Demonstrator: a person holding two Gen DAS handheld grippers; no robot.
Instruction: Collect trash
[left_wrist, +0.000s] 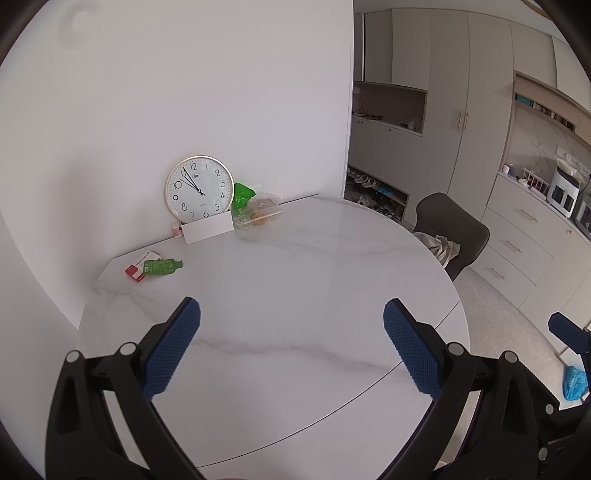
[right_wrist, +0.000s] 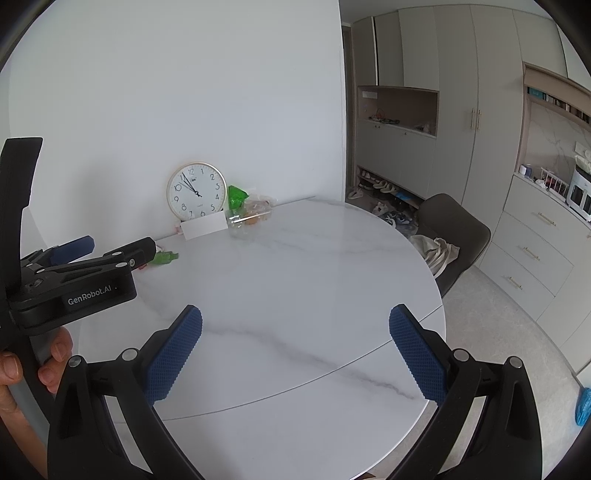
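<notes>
A green wrapper (left_wrist: 162, 266) lies on the white marble table (left_wrist: 295, 280) at the far left, against a red and white box (left_wrist: 142, 266). A crumpled green bag (left_wrist: 242, 195) and a clear plastic food box (left_wrist: 258, 218) sit by the wall at the back. My left gripper (left_wrist: 291, 317) is open and empty above the table's near part. My right gripper (right_wrist: 295, 325) is open and empty, to the right of the left one. The wrapper (right_wrist: 164, 257) and the clear box (right_wrist: 247, 218) also show in the right wrist view, where the left gripper's body partly hides the red box.
A round clock (left_wrist: 199, 189) leans on the wall behind a white card (left_wrist: 208, 229). A dark chair (left_wrist: 452, 232) with a cloth on it stands at the table's right. Cabinets line the right wall. A blue bag (left_wrist: 574, 384) lies on the floor.
</notes>
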